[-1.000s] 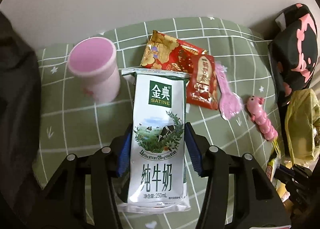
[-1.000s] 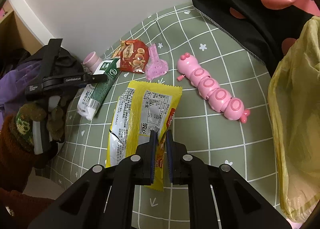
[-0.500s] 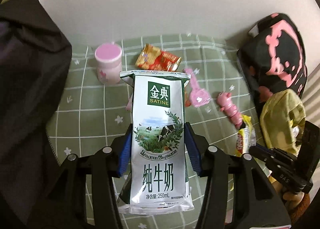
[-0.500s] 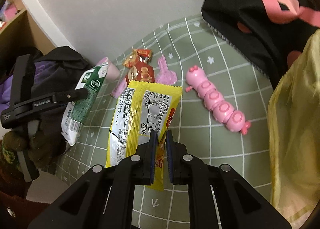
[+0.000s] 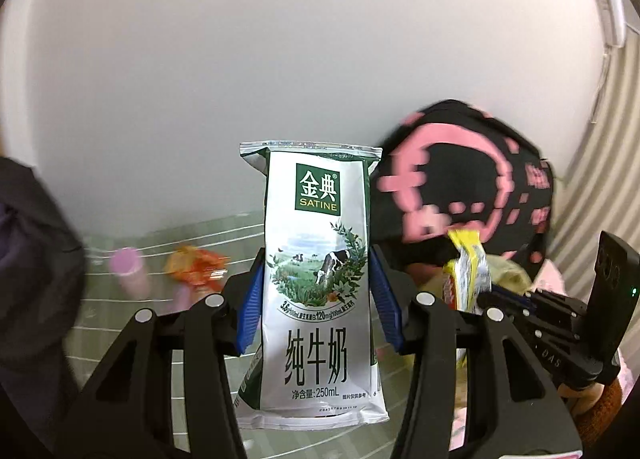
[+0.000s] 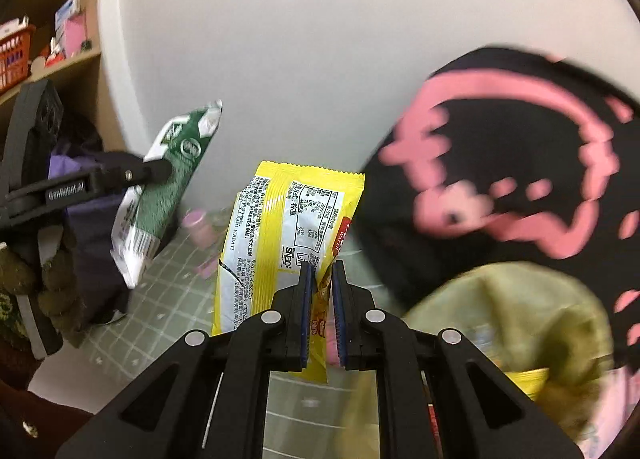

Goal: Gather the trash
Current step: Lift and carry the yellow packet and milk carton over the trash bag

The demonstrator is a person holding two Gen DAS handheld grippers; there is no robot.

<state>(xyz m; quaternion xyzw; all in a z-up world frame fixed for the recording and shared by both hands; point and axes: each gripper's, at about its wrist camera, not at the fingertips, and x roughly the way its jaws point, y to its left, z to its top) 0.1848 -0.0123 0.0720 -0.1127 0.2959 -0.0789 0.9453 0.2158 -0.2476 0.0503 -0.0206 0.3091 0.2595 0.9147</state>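
Note:
My left gripper (image 5: 316, 295) is shut on a white and green milk carton (image 5: 316, 279), held upright in the air with its blue pads on both sides. In the right wrist view the same carton (image 6: 168, 187) hangs at the left in that gripper. My right gripper (image 6: 321, 303) is shut on the lower edge of a yellow snack wrapper (image 6: 280, 235), also lifted; the wrapper (image 5: 468, 275) shows at the right of the left wrist view. A yellow-green trash bag (image 6: 508, 319) lies open below and right of the right gripper.
A black bag with pink print (image 6: 520, 163) stands against the white wall behind the trash bag. On the green checked cloth (image 5: 120, 315) remain a pink cup (image 5: 128, 267) and a red-orange wrapper (image 5: 196, 263). Dark clothing (image 5: 28, 259) lies at the left, shelves (image 6: 44, 39) beyond.
Both grippers have risen off the cloth with their loads and tilted up toward the wall. The right gripper swung toward the trash bag; the pink caterpillar toy has dropped out of view.

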